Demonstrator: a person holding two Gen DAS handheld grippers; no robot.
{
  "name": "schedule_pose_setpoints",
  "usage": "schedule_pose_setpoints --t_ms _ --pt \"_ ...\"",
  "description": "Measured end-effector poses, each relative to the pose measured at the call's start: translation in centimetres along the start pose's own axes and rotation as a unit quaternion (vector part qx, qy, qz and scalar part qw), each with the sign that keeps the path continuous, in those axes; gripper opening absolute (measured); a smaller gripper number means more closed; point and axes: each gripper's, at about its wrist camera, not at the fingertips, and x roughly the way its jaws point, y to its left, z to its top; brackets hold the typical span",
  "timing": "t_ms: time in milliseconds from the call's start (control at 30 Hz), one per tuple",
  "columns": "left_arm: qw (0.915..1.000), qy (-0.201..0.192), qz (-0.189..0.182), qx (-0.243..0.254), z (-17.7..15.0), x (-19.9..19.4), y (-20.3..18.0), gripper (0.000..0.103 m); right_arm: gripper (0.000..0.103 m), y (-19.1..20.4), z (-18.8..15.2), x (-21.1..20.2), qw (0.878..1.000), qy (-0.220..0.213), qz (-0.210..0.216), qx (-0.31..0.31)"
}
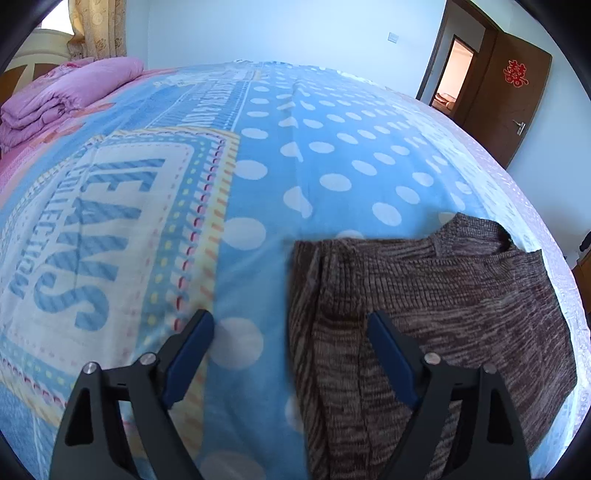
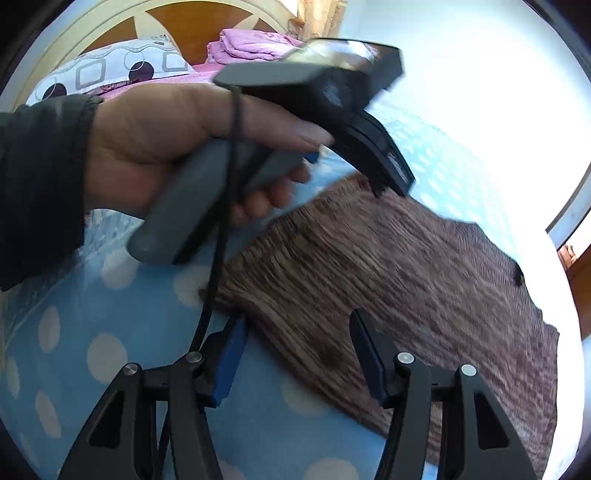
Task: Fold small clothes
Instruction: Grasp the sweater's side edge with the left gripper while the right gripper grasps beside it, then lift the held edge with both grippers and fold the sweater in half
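Note:
A brown knit sweater [image 1: 436, 302] lies flat on the blue dotted blanket [image 1: 314, 155], near the bed's right edge in the left wrist view. My left gripper [image 1: 291, 325] hangs open over the sweater's left edge, one finger above the blanket and the other above the knit. In the right wrist view the sweater [image 2: 406, 266] runs from the centre to the right. There my right gripper [image 2: 297, 321] stands open above the sweater's near edge, with nothing pressed between its pads. A hand [image 2: 155, 140] in a dark sleeve holds the other gripper's grey handle [image 2: 177, 214] above the sweater.
A folded pink quilt [image 1: 62, 99] lies at the head of the bed, beside a patterned pillow [image 2: 110, 74] and the wooden headboard [image 2: 192, 22]. A brown door [image 1: 509, 96] stands open beyond the bed's far right corner. A curtain [image 1: 99, 29] hangs at the back left.

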Motion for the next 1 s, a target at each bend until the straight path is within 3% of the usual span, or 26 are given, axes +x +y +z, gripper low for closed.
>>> schedule_pose_setpoints --t_ms 133,200,267,367,400,433,833,1000 --pt "0.9999 0.001 0.000 0.013 0.4 0.7 0.1 0.078 0.053 0.7 0.7 0.4 1.000 -0.005 -0.007 -0.008" --pt "0.9999 0.000 0.001 0.014 0.5 0.8 0.2 0.069 0.042 1.2 1.2 0.7 1.000 -0.005 -0.003 -0.010" --pt "1.0000 0.000 0.003 0.008 0.7 0.9 0.5 0.060 0.024 1.5 1.5 1.3 1.000 -0.004 -0.001 -0.017" --pt "1.0000 -0.001 -0.003 0.005 1.0 1.1 0.7 0.033 0.013 2.1 1.7 1.1 1.000 -0.007 -0.011 -0.024" --pt "0.9998 0.004 -0.017 0.007 1.1 1.2 0.6 0.017 0.012 2.0 1.6 0.9 1.000 -0.009 -0.010 -0.022" --pt "0.9995 0.011 -0.030 0.006 1.2 1.3 0.4 0.010 0.011 1.8 1.5 0.7 1.000 -0.011 -0.007 -0.017" --pt "0.9981 0.028 -0.043 -0.033 2.0 -0.4 0.5 0.004 0.009 -0.5 0.7 -1.8 0.999 -0.034 0.009 0.022" --pt "0.9982 0.010 -0.049 -0.034 2.7 -2.0 -0.3 0.003 0.008 -1.8 0.5 -2.9 0.998 -0.048 0.006 0.037"
